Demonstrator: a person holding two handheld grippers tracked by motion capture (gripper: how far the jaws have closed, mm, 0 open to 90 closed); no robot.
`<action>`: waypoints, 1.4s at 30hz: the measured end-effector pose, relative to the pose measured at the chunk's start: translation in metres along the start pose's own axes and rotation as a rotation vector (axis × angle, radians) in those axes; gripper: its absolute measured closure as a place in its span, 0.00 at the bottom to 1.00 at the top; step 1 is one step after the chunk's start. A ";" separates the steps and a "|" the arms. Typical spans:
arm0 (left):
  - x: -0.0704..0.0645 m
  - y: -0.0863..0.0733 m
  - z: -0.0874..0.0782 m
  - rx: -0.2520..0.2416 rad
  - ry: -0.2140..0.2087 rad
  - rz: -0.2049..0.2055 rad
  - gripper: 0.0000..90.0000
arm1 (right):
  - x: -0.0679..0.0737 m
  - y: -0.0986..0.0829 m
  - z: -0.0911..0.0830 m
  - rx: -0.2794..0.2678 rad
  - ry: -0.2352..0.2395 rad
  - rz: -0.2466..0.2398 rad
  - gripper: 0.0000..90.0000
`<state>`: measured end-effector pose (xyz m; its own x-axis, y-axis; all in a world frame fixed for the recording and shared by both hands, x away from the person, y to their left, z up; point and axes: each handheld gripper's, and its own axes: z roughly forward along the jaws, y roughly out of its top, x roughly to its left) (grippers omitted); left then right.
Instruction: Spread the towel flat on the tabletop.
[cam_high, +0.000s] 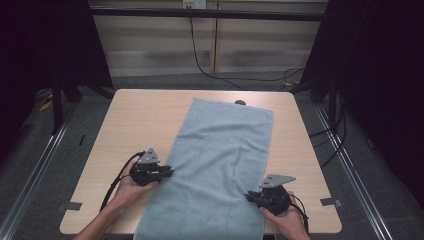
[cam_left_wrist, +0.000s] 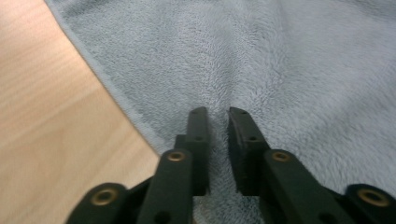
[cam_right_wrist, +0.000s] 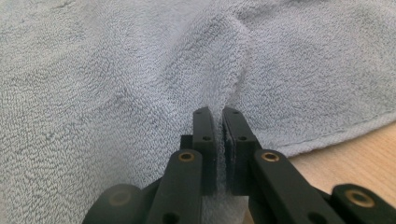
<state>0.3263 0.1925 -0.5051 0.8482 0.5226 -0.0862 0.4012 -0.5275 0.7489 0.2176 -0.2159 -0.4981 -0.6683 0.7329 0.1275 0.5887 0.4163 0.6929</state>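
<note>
- Left gripper (cam_high: 167, 171): jaws pinched nearly together on a raised ridge of the towel (cam_high: 220, 165), just inside its left long edge. In the left gripper view the left gripper (cam_left_wrist: 218, 114) has pile bunched between the tips; a thin gap is visible, so it reads as grasping cloth, not fully clamped.
- Right gripper (cam_high: 250, 196): clenched on a fold at the towel's right edge, near the front. In the right gripper view the right gripper (cam_right_wrist: 218, 113) has a crease running up from its tips, so there's fabric in the bite.
- Towel: light blue terry, laid lengthwise down the middle of the wooden table (cam_high: 135, 120), slightly skewed; near end hangs over the front edge.
- Judgement: step in hand is securing both side edges ahead of a fold or lift.
- To do it well: confirm the hem itself is in each bite, not just surface pile.
- Lift both sides together and level; the right hold sits nearer the front than the left, so expect skew.
- Keep light tension across to flatten the diagonal wrinkle between the grippers.
- Risk: shallow pinch slips once the weight comes on.
</note>
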 end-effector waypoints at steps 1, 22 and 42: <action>-0.001 -0.003 -0.003 -0.001 -0.014 -0.027 0.89 | -0.001 0.000 0.000 -0.001 -0.002 0.004 0.95; -0.071 -0.060 -0.070 0.034 -0.128 -0.069 0.81 | 0.040 -0.021 -0.020 0.030 0.033 -0.006 0.90; 0.001 0.006 -0.025 -0.073 -0.023 -0.203 0.48 | -0.017 0.025 -0.005 -0.118 -0.026 0.098 0.54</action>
<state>0.3209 0.2064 -0.4847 0.7606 0.5972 -0.2547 0.5394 -0.3629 0.7599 0.2416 -0.2205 -0.4792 -0.5972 0.7812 0.1817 0.5921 0.2766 0.7569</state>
